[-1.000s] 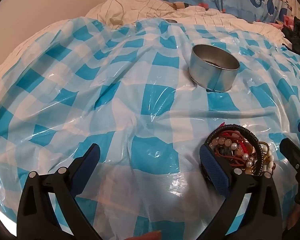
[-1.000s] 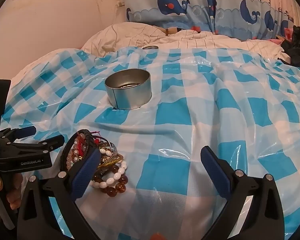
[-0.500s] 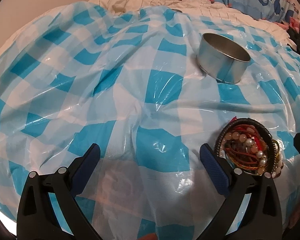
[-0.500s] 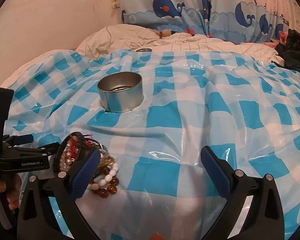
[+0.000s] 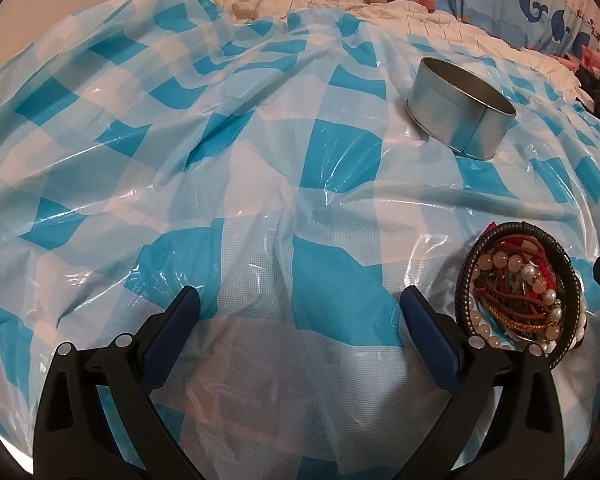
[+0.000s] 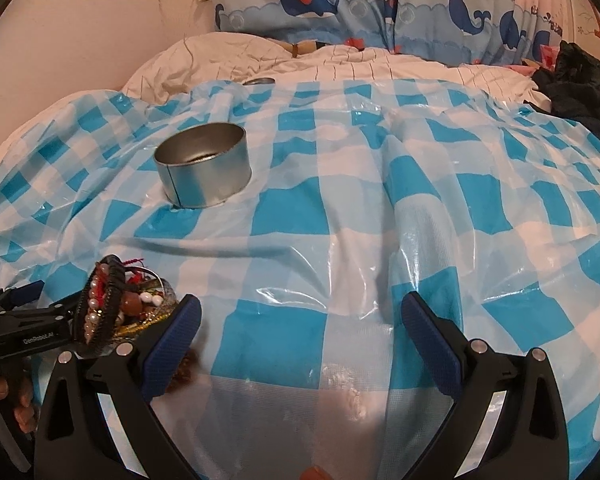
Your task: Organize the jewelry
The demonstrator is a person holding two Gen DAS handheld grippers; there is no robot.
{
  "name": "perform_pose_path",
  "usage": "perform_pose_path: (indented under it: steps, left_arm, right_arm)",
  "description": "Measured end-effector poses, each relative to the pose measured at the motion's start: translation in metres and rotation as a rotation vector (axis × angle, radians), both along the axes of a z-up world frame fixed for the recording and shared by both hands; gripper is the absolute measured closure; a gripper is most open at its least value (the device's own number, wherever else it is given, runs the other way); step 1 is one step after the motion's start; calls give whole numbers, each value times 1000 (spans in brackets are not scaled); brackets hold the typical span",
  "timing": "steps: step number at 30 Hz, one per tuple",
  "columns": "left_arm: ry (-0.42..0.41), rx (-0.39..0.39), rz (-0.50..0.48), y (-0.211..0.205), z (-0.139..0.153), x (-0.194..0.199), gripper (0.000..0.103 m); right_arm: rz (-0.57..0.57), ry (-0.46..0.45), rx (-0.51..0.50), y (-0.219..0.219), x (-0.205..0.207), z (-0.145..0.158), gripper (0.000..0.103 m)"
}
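While the heap of bracelets (image 5: 520, 292) is lying on the blue checked plastic sheet (image 5: 260, 168), both tools are hovering with nothing between their fingers. The left gripper (image 5: 300, 320) is standing wide open over bare sheet, the jewelry just to the right of its right finger. The right gripper (image 6: 300, 328) is likewise spread wide, the pile (image 6: 120, 300) sitting just beyond its left finger and partly hidden by it. The round metal tin (image 6: 204, 168) is waiting farther off on the sheet, open and upright; whether anything lies inside it is hard to tell.

The step in hand is probably picking one piece from the tangle. Doing it well is likely meaning centring one tool over the black braided bangle (image 5: 476, 264) ringing the heap, closing on a single strand, and lifting slowly, since cords and beads are looking interlaced and the slick sheet may be shifting underneath.
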State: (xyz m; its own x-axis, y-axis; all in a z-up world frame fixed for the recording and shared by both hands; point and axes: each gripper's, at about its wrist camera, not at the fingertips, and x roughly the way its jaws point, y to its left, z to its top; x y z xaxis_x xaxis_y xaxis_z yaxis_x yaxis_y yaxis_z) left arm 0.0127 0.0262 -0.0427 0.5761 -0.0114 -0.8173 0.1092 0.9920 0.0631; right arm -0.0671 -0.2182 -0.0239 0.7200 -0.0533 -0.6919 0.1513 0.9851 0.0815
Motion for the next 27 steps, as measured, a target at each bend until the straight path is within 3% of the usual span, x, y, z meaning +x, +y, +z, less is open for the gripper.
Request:
perform_pose_path:
  steps: [12,18,23,27]
  left_arm:
    - [-3,24,0,-4,5,3,7]
    - [-9,25,-3,-6,9,3,7]
    - [-9,31,5,-9,10,1,8]
    - [-7,-10,-5,-8,15,1,8]
  right_arm:
    - [-11,71,44,-4,6,-17,7]
    - [-7,61,86,-9,3,-18,7]
    - [1,57,60,-5,2,-18,7]
    - [4,43,72,-7,1,-18,7]
